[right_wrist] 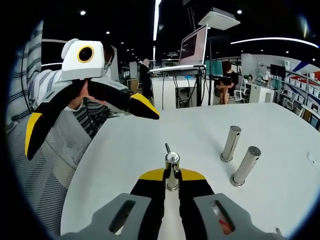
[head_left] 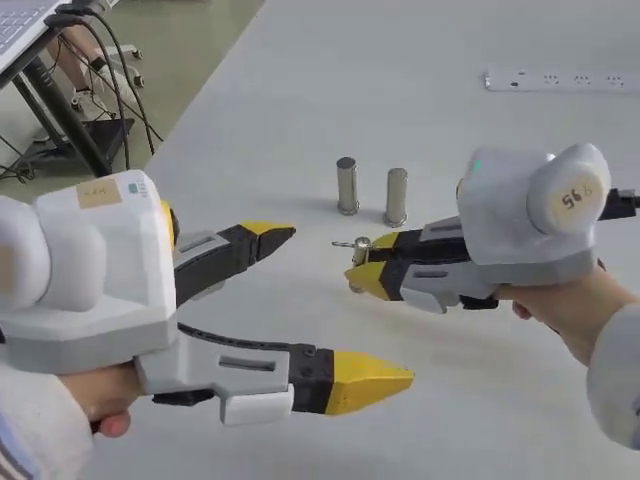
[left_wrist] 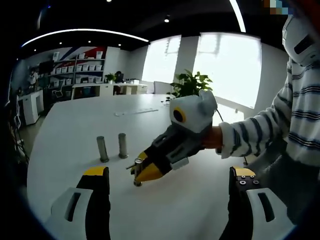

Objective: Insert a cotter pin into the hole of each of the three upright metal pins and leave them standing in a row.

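Note:
Two bare metal pins (head_left: 347,185) (head_left: 396,196) stand upright side by side on the white table (head_left: 300,90); they also appear in the left gripper view (left_wrist: 102,149) (left_wrist: 122,145) and the right gripper view (right_wrist: 231,143) (right_wrist: 246,166). My right gripper (head_left: 365,262) (right_wrist: 172,177) is shut on a third metal pin (head_left: 358,262) (right_wrist: 172,170) (left_wrist: 137,174), held upright with its foot at the table top. A thin cotter pin (head_left: 345,243) (right_wrist: 167,148) pokes out of its head. My left gripper (head_left: 350,305) (left_wrist: 169,171) is open wide, a little short of that pin, with nothing in it.
A white power strip (head_left: 555,80) lies at the far right of the table. The table's left edge (head_left: 190,100) runs diagonally, with a stand and cables (head_left: 90,90) on the floor beyond. Bare table surface surrounds the pins.

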